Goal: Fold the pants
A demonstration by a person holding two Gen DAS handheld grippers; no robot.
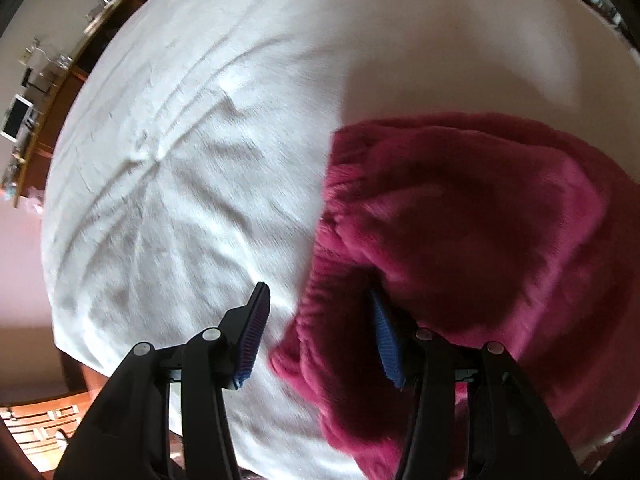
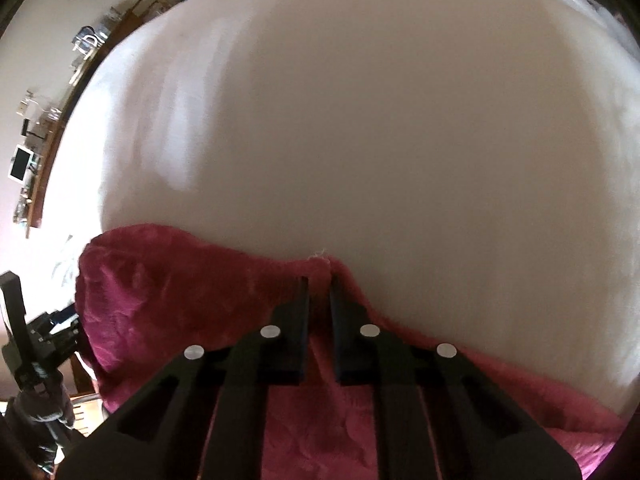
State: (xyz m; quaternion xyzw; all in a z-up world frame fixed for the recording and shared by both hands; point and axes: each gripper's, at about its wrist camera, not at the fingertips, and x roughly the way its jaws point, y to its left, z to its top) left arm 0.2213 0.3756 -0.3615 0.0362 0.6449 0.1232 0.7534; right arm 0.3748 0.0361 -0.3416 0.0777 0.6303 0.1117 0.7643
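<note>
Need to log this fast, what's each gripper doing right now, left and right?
Left gripper: open, one finger against the pink pants, nothing clamped.
Right gripper: shut on the pants' edge over the white bedsheet.

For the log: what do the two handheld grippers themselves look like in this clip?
Both are matte black, angular linkage frames with round silver pivot pins. The left gripper carries ribbed blue pads on its fingers; the right gripper shows plain black fingers. No cables, markings or sleeves visible.
</note>
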